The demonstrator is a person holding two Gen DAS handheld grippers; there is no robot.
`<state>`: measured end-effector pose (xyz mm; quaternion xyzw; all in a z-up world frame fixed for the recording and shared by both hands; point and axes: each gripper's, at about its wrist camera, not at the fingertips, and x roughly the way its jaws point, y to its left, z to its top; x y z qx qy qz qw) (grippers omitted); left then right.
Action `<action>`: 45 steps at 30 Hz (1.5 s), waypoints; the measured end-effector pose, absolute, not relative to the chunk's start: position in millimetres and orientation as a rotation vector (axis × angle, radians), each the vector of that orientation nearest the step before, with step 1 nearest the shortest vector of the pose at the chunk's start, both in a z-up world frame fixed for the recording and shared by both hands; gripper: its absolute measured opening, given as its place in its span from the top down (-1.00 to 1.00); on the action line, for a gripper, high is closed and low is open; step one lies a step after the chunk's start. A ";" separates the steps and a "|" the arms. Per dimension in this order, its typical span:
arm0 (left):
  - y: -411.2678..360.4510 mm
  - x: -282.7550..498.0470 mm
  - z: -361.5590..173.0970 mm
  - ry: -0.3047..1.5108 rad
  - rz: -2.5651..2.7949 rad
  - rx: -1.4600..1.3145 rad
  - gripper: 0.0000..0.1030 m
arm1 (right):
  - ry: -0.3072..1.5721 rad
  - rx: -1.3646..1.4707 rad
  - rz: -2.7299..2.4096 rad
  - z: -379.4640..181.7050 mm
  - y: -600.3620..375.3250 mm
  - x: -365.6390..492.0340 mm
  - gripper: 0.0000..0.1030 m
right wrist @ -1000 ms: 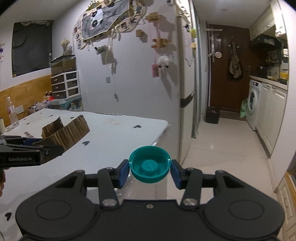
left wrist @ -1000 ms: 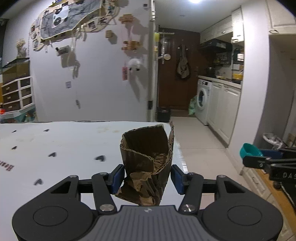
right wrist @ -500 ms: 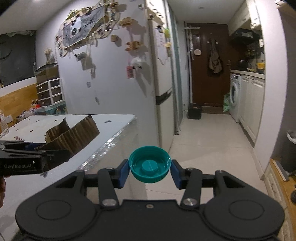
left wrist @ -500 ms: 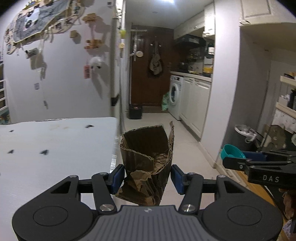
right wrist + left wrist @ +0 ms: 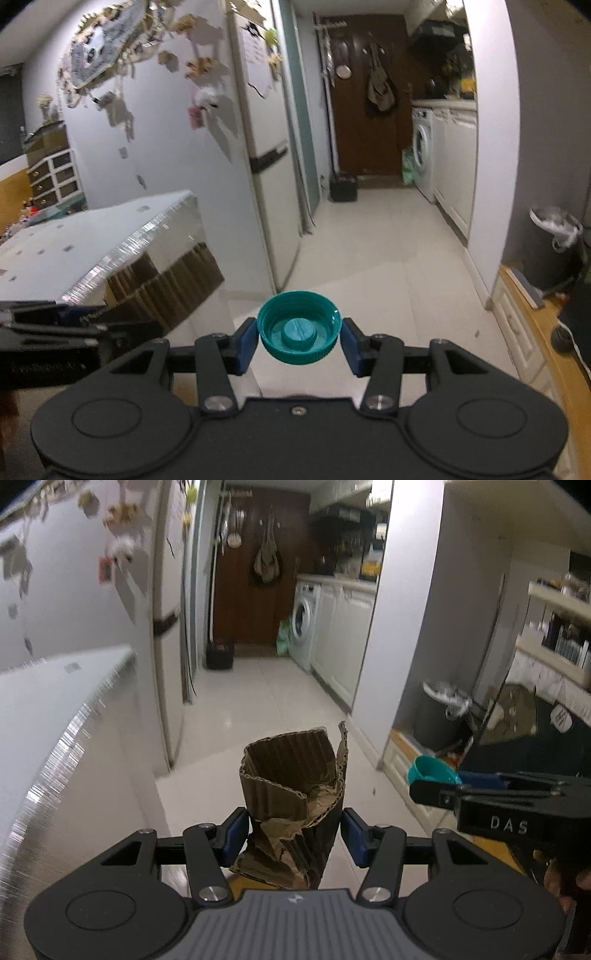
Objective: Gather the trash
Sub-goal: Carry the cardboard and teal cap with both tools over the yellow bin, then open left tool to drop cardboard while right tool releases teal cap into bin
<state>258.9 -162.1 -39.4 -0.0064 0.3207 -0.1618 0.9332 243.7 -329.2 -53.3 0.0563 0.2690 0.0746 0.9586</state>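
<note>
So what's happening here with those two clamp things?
A person is clearing up rubbish with a handheld gripper in each hand. The left gripper is clamped on a crumpled piece of cardboard, the right gripper on a teal bottle cap. Both are off the white table, with a lined bin ahead on the right.

The wall decorations (image 5: pixel 110 62) are smeared by blur, and the shelf items (image 5: pixel 561 642) are too soft to identify. The table (image 5: pixel 44 709) runs off the left edge.

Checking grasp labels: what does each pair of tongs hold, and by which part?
Left tongs: crumpled corrugated cardboard piece, pinched across its lower sides. Right tongs: teal bottle cap, gripped across opposite sides of its rim, open side up.
</note>
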 end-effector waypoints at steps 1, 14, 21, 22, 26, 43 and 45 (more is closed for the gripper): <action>-165.5 264.0 -48.5 0.675 -0.331 -0.018 -0.07 | 0.559 0.117 0.144 -59.7 -333.5 246.3 0.05; -165.1 345.4 -173.9 0.935 -0.255 -0.102 -0.07 | 0.832 0.113 0.136 -151.7 -345.4 326.2 0.04; -152.0 382.7 -248.2 1.082 -0.191 -0.150 -0.07 | 0.998 0.071 0.179 -210.6 -326.4 386.0 0.04; -148.4 387.4 -259.5 1.103 -0.178 -0.155 -0.07 | 1.022 0.061 0.184 -220.0 -324.5 394.2 0.04; -131.8 404.3 -297.4 1.176 -0.127 -0.190 -0.07 | 1.117 0.038 0.192 -259.0 -319.1 422.9 0.04; -111.6 443.0 -384.1 1.314 -0.028 -0.292 -0.17 | 1.304 0.101 0.207 -358.8 -301.9 483.7 0.02; -113.2 445.4 -387.0 1.321 -0.024 -0.287 -0.20 | 1.302 0.111 0.208 -361.4 -304.4 486.3 0.02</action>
